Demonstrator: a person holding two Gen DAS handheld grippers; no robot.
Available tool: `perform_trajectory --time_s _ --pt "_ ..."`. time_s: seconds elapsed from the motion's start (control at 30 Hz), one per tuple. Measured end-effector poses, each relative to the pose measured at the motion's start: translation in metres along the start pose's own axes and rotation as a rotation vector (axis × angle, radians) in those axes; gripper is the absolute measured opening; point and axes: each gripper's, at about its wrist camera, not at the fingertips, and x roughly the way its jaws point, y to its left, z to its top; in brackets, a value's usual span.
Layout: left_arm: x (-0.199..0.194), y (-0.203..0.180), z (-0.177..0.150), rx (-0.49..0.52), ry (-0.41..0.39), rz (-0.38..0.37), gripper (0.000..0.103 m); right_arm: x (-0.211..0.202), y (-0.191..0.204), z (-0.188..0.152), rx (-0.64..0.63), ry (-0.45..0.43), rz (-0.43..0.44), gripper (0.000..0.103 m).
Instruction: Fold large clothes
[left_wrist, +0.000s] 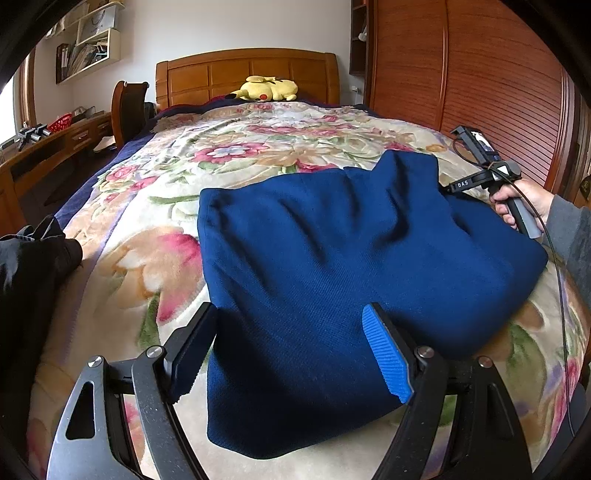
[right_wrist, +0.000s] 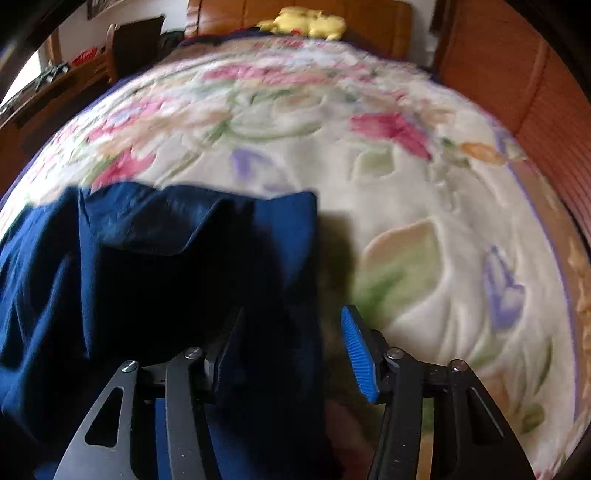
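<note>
A dark blue garment (left_wrist: 332, 258) lies folded into a rough rectangle on the floral blanket (left_wrist: 155, 266) of a bed. My left gripper (left_wrist: 291, 332) hovers over its near edge, open, with the cloth under the wide gap between its pads. At the garment's far right corner a hand holds my right gripper (left_wrist: 456, 186). In the right wrist view the right gripper (right_wrist: 291, 343) stands open at the blue garment's (right_wrist: 166, 266) right edge. The left finger lies against the cloth and the blue right pad (right_wrist: 358, 358) is clear of it, over the blanket (right_wrist: 424, 221).
A yellow plush toy (left_wrist: 267, 89) lies by the wooden headboard (left_wrist: 243, 70). A wooden wardrobe (left_wrist: 480, 74) lines the right side. A desk (left_wrist: 55, 147) and chair (left_wrist: 127, 107) stand left of the bed. Black clothing (left_wrist: 33, 266) lies at the bed's left edge.
</note>
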Motion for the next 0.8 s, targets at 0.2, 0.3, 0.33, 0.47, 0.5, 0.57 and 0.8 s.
perform_trajectory --time_s 0.2,0.3,0.33,0.47,0.5,0.57,0.8 --pt "0.002 -0.001 -0.001 0.001 0.008 0.004 0.081 -0.028 0.004 -0.004 -0.061 -0.095 -0.042 0.003" --pt "0.002 0.0 -0.001 -0.003 0.012 0.008 0.081 -0.064 -0.004 -0.013 -0.026 -0.184 -0.12 0.003" --pt "0.002 0.0 -0.001 -0.005 0.013 0.007 0.081 -0.075 -0.012 -0.017 0.012 -0.207 -0.122 0.003" --pt "0.003 0.001 -0.001 -0.008 0.016 0.004 0.081 -0.076 -0.036 -0.032 0.062 -0.15 -0.231 0.003" --pt "0.003 0.001 -0.001 -0.008 0.017 0.004 0.081 -0.073 -0.039 -0.036 0.062 -0.131 -0.239 0.003" --pt "0.003 0.001 -0.002 -0.007 0.018 0.006 0.081 -0.075 -0.044 -0.041 0.066 -0.145 -0.328 0.003" --pt "0.003 0.002 -0.002 -0.015 0.019 0.002 0.081 -0.103 -0.037 -0.061 0.071 -0.207 -0.222 0.047"
